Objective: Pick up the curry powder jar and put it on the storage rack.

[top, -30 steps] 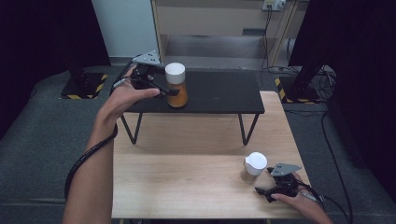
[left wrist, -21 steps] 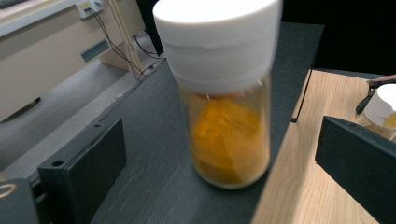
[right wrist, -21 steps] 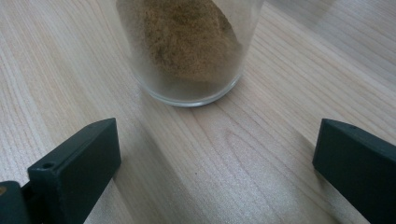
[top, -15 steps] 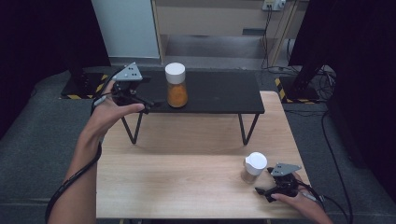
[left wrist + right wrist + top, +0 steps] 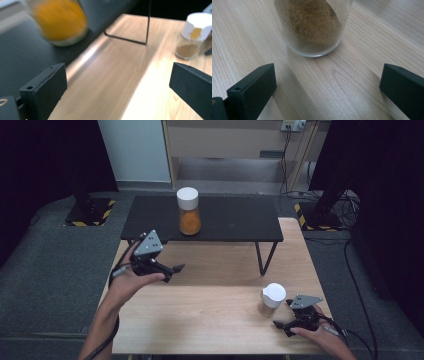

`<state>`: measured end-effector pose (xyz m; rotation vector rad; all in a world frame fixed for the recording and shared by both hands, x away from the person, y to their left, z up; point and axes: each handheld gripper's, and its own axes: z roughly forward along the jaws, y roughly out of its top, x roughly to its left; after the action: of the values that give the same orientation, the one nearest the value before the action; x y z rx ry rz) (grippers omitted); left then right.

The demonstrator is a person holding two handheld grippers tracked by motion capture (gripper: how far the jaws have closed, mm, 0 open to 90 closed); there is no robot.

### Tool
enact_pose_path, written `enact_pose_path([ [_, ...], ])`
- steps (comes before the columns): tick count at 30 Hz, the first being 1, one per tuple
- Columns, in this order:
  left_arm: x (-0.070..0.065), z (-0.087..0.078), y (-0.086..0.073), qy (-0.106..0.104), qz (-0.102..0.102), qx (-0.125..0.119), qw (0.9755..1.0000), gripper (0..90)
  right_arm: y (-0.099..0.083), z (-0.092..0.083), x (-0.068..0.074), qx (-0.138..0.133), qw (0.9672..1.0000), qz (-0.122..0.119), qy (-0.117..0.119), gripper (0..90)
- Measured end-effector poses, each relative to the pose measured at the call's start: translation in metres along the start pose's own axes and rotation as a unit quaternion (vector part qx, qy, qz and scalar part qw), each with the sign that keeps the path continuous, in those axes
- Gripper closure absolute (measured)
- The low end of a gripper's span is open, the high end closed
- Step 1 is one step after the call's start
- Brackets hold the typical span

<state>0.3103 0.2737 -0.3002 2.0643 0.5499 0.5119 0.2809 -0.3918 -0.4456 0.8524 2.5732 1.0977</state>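
A jar of orange powder (image 5: pixel 189 212) with a white lid stands upright on the low black shelf (image 5: pixel 235 220); it looks blurred in the left gripper view (image 5: pixel 60 22). My left gripper (image 5: pixel 173 271) hovers open over the wooden table (image 5: pixel 210 325), nearer me than the shelf, with nothing between its fingers (image 5: pixel 118 68). A small glass jar of brown powder (image 5: pixel 272 299) with a white lid stands at the table's right front (image 5: pixel 191 37). My right gripper (image 5: pixel 281 327) rests open just in front of it, and the jar's base (image 5: pixel 312 25) lies beyond the fingertips (image 5: pixel 328 70).
The shelf stands on thin black legs (image 5: pixel 262 260) over the table's far half. Yellow-and-black striped stand bases (image 5: pixel 90 212) sit on the grey floor at both sides. Cables (image 5: pixel 345 200) lie at the right.
My left gripper has left the orange jar, swung left, then come back down over the wooden table. The jar stays on the shelf. The right gripper has not moved.
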Motion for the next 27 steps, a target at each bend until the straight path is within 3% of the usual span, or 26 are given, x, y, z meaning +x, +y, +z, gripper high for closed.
enact_pose_path([
  [4, -0.011, 0.019, -0.014, -0.008, -0.009, 0.021, 0.9997, 0.9, 0.0, 0.0, 0.0, 0.0, 1.0, 0.0, 0.0, 1.6],
  [11, -0.023, 0.041, -0.038, -0.006, -0.042, 0.049, 0.9979, 1.0, 0.0, 0.0, 0.0, 0.0, 1.0, 0.0, 0.0, 1.6],
  [17, -0.032, 0.048, -0.058, -0.01, -0.08, 0.057, 0.9951, 1.0, 0.0, 0.0, 0.0, 0.0, 1.0, 0.0, 0.0, 1.6],
  [27, -0.041, 0.058, -0.077, -0.003, -0.1, 0.092, 0.9908, 1.2, 0.0, 0.0, 0.0, 0.0, 1.0, 0.0, 0.0, 1.6],
])
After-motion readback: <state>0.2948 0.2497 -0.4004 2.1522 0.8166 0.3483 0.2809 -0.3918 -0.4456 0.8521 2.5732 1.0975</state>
